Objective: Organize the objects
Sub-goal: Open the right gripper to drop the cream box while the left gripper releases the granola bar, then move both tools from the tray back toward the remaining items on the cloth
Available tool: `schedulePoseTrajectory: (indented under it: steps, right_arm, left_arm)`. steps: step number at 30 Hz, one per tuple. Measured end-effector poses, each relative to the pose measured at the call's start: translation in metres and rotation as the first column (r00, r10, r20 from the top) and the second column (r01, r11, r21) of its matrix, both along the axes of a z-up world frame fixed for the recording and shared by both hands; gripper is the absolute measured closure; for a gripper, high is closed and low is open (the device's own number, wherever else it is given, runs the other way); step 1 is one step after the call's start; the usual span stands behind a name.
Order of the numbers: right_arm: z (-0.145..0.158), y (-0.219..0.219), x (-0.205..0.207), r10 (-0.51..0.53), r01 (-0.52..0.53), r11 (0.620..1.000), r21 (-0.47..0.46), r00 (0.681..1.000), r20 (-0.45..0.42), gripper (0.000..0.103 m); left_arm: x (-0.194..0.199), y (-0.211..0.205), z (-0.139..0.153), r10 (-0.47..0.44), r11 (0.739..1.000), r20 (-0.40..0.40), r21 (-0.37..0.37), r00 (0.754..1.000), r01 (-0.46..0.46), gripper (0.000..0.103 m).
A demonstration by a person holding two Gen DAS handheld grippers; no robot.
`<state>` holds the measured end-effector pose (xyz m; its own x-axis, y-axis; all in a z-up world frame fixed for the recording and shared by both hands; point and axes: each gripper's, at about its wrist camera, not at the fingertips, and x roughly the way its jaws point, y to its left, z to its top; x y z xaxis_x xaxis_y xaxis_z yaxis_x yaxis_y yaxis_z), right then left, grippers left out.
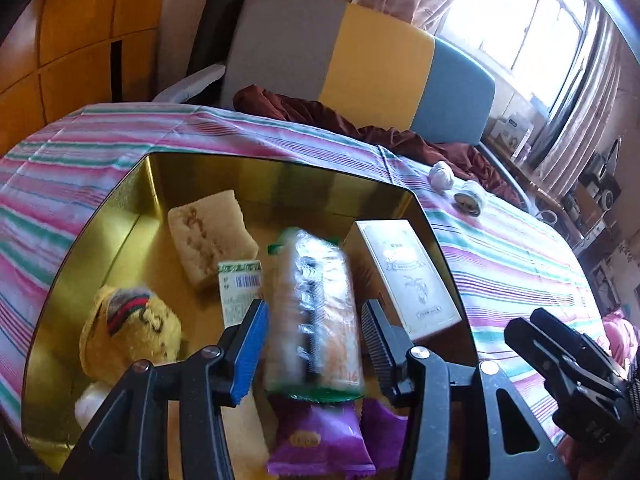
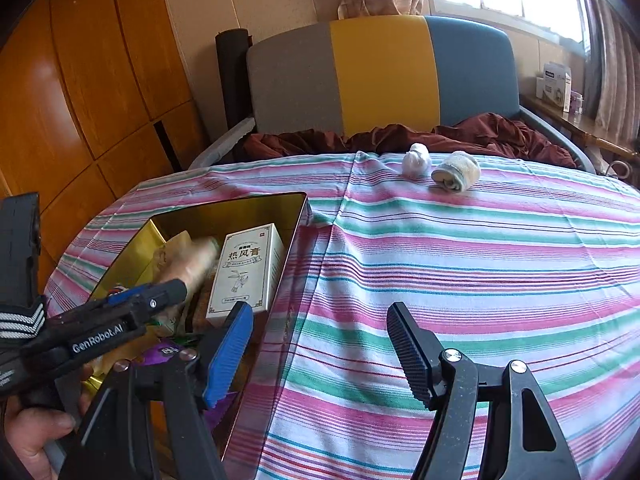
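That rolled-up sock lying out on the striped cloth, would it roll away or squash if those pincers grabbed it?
The rolled sock looks like soft knit fabric, so it would probably squash rather than resist. It lies on its side like a short cylinder, so a nudge might roll it, though the striped cloth should slow it. It is likely light and hardly fragile.

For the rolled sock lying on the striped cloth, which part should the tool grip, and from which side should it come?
Grip the rolled sock across its soft middle, coming from above. It lies on its side with its spiral end facing the camera, so the rounded flanks give the jaws two opposite faces. The white bundle sits close beside it, so keep the jaws off that side.
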<state>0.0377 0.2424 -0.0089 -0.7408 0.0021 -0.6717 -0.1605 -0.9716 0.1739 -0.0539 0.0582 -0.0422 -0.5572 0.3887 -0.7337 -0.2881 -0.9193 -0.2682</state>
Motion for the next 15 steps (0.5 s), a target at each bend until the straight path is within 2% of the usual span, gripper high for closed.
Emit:
schedulePoseTrajectory:
  steps: [15]
  right_arm:
    - [0.002, -0.021, 0.002, 0.054, -0.054, 0.998, 0.016, 0.999, -0.004, 0.033]
  left_arm:
    - [0.016, -0.037, 0.015, 0.141, 0.985, -0.024, 0.104, 0.99, -0.138, 0.054]
